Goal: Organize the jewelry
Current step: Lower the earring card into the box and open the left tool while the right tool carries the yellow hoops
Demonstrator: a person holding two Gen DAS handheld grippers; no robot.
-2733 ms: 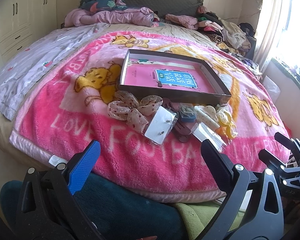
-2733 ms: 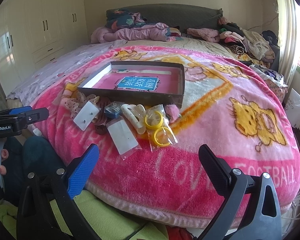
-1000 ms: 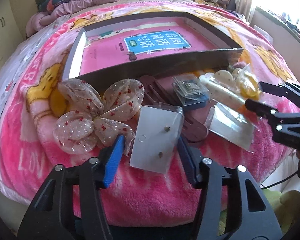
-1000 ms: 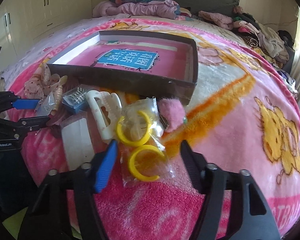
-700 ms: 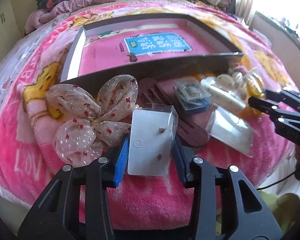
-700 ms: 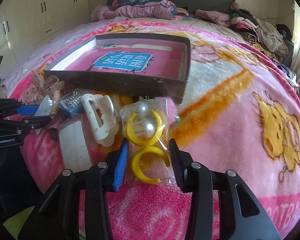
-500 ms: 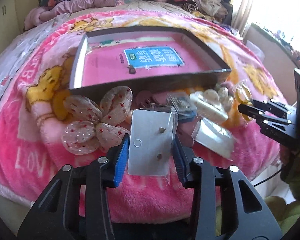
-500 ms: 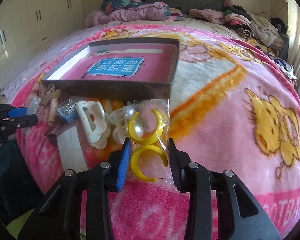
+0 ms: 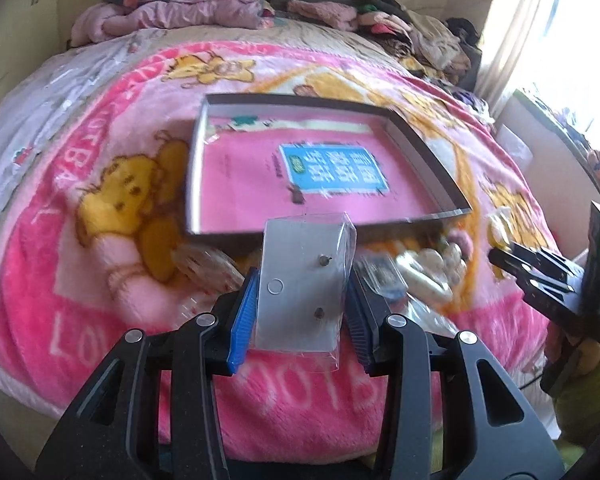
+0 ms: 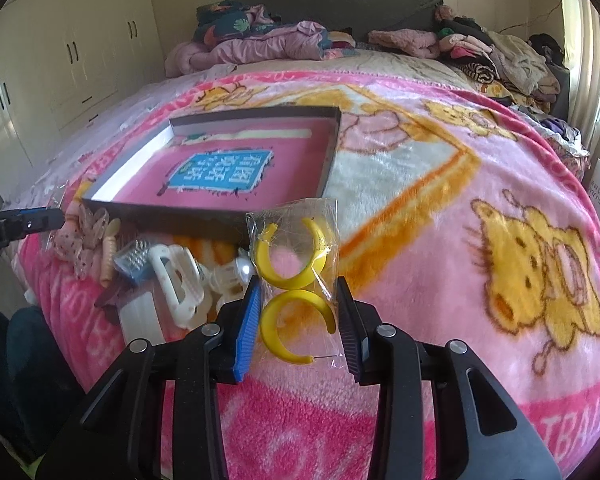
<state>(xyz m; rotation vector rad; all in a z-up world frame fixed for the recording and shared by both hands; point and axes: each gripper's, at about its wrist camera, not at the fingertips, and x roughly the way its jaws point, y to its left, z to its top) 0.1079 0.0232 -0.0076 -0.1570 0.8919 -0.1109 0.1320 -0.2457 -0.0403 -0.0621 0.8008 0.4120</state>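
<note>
My left gripper (image 9: pixel 300 312) is shut on a clear bag with a white earring card (image 9: pixel 304 284) holding two small studs, lifted above the blanket in front of the shallow pink-lined box (image 9: pixel 260 184). My right gripper (image 10: pixel 298 320) is shut on a clear bag of yellow hoop earrings (image 10: pixel 294 276), lifted near the box's (image 10: pixel 228 172) front right corner. The right gripper also shows in the left wrist view (image 9: pixel 540 272); the left gripper shows in the right wrist view (image 10: pixel 40 216).
A pile stays on the pink blanket (image 10: pixel 460 208) before the box: dotted bow (image 10: pixel 80 240), white hair claw (image 10: pixel 176 280), small blue box (image 10: pixel 134 264), another white card bag (image 10: pixel 140 316). Clothes heap (image 10: pixel 492 52) lies at the headboard. Wardrobes (image 10: pixel 60 60) stand left.
Both grippers closed on their bags and lifted them off the pile, rising and pulling back so the box interior shows beyond them.
</note>
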